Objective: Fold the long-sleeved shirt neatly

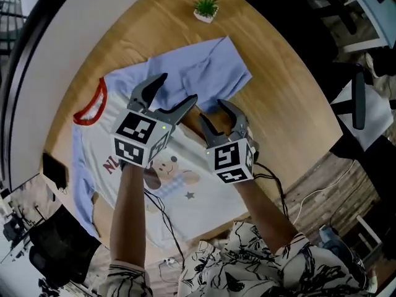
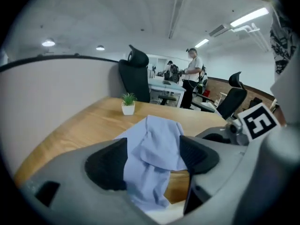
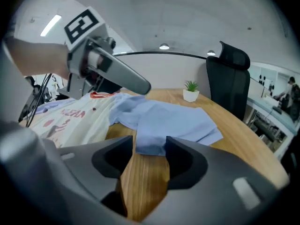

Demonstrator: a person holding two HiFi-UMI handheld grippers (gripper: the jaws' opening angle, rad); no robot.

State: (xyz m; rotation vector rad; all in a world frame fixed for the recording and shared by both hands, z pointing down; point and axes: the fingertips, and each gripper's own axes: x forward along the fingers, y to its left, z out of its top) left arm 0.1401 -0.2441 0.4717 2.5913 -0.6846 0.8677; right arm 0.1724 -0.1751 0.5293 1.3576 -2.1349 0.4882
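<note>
A long-sleeved shirt [image 1: 179, 172] lies flat on the wooden table [image 1: 291, 104]. It has a white printed body, a red collar [image 1: 93, 107] and light blue sleeves. One blue sleeve [image 1: 210, 67] is bunched and folded over at the far side. My left gripper [image 1: 177, 88] hovers above the shirt's chest, open with nothing between its fingers. My right gripper [image 1: 211, 110] hangs just to its right, also open and empty. In the left gripper view the sleeve [image 2: 157, 144] shows beyond the open left gripper [image 2: 152, 158]. In the right gripper view the sleeve's edge [image 3: 173, 121] lies ahead of the open right gripper [image 3: 150, 156].
A small potted plant [image 1: 206, 8] stands at the table's far edge. A dark flat object [image 1: 54, 169] rests at the table's left rim. A black office chair [image 3: 229, 78] stands behind the table, by a curved partition. People [image 2: 192, 76] stand among desks in the background.
</note>
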